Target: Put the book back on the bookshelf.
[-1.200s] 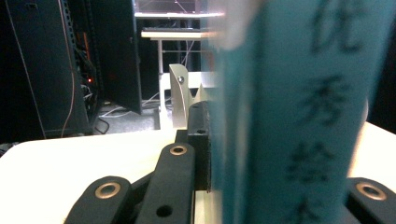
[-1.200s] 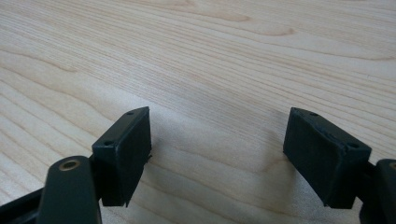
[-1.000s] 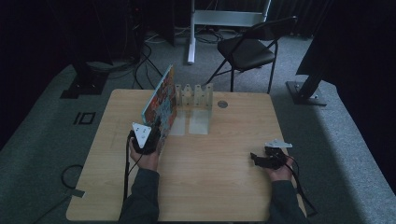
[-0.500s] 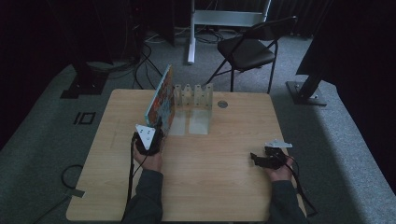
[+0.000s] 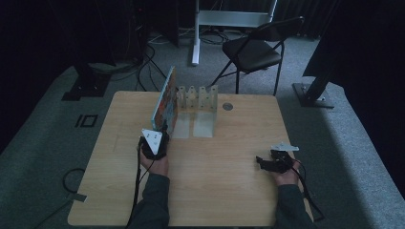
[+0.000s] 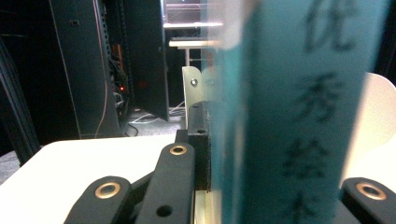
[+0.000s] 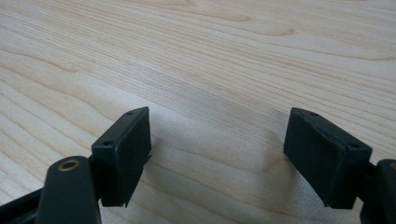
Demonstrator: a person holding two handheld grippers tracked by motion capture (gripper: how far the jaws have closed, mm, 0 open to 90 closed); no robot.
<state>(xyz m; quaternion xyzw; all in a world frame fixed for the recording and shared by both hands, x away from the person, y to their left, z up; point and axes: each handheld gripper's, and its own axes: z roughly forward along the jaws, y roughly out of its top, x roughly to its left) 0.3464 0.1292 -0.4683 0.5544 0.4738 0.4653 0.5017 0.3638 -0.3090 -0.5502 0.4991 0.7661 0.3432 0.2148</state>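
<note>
On our left, the left hand-held gripper is clamped on one picture book, standing upright on its edge at the left end of the clear rack with four dividers. Up close, the left gripper view gives us the book's teal spine with printed characters. Over right, the right hand-held gripper rests jaws apart, nothing between them, on bare counter near its right edge.

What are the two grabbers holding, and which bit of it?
The left gripper is shut on the picture book, pinching its near edge while it stands upright. The right gripper is open over the table, holding nothing.
</note>
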